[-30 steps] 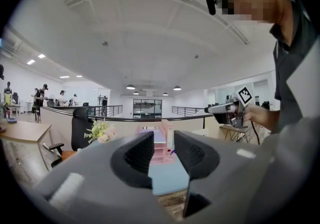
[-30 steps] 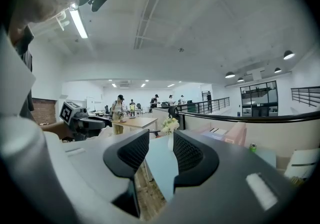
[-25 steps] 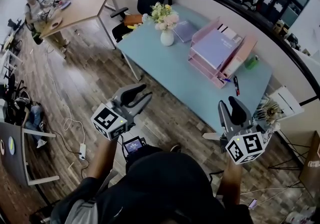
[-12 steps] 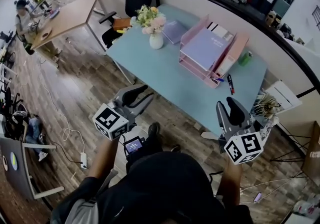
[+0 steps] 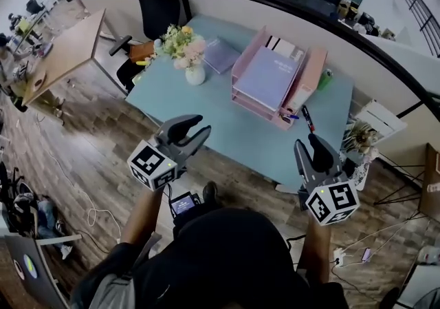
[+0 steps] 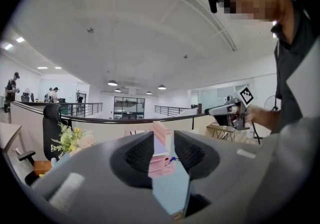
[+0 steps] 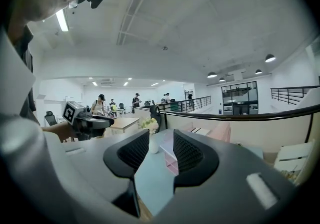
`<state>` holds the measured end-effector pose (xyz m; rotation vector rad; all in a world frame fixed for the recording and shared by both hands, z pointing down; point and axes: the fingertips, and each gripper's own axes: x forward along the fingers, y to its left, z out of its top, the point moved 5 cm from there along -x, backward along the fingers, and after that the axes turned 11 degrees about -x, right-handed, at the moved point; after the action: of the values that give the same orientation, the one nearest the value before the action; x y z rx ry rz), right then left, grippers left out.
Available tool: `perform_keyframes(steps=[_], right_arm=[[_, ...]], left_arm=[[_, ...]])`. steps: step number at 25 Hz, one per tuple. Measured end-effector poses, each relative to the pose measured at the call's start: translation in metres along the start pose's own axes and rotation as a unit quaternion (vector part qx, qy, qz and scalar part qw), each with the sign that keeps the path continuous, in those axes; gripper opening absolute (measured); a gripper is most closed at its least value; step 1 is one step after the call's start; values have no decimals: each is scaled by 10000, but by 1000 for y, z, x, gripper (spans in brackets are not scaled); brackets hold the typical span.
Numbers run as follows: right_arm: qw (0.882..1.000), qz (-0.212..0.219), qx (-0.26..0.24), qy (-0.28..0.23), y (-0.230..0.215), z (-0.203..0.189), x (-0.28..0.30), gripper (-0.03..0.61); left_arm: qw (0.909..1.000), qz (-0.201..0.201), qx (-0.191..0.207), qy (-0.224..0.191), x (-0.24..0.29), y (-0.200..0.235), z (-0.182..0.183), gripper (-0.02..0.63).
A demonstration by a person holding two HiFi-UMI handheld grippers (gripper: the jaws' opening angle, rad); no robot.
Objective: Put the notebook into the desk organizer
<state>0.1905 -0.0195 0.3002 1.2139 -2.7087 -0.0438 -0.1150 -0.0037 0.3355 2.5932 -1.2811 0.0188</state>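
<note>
The desk organizer (image 5: pixel 254 104), a pink stack of shallow rectangular trays with an upright section along one side, stands on the smooth pale-blue tabletop (image 5: pixel 227 129). A broad lavender folder (image 5: pixel 267 78) lies flat on its top tray. The notebook (image 5: pixel 221 55), a thin lavender rectangle with a matte cover, is not in the organizer. It lies flat on the tabletop just beside the organizer, between it and a rounded white vase (image 5: pixel 195 75) of pale flowers. On the organizer's opposite side, near its front corner, a slim dark pen (image 5: pixel 306 119) lies on the tabletop.

Both tools hang in the air at the tabletop's near edge, well apart from the organizer. The left tool (image 5: pixel 200 126) is grey moulded plastic with a marker cube at its back. Its jaws stand apart and its ribbed black pads (image 6: pixel 139 154) hold nothing; the organizer shows far off through the gap. The right tool (image 5: pixel 307 141), of the same grey shell and ribbed black pads, is likewise open and empty, pointing toward the organizer.
</note>
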Motion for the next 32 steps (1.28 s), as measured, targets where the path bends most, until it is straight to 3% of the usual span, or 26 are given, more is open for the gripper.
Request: perform_keyframes(steps=[18, 32], right_arm=[[9938, -1041, 130, 375, 21, -7, 79, 132], [9900, -1087, 557, 712, -1, -42, 115, 132]], left_arm=[[9926, -1118, -95, 457, 54, 111, -5, 183], [9864, -1209, -878, 684, 112, 147, -35, 183]])
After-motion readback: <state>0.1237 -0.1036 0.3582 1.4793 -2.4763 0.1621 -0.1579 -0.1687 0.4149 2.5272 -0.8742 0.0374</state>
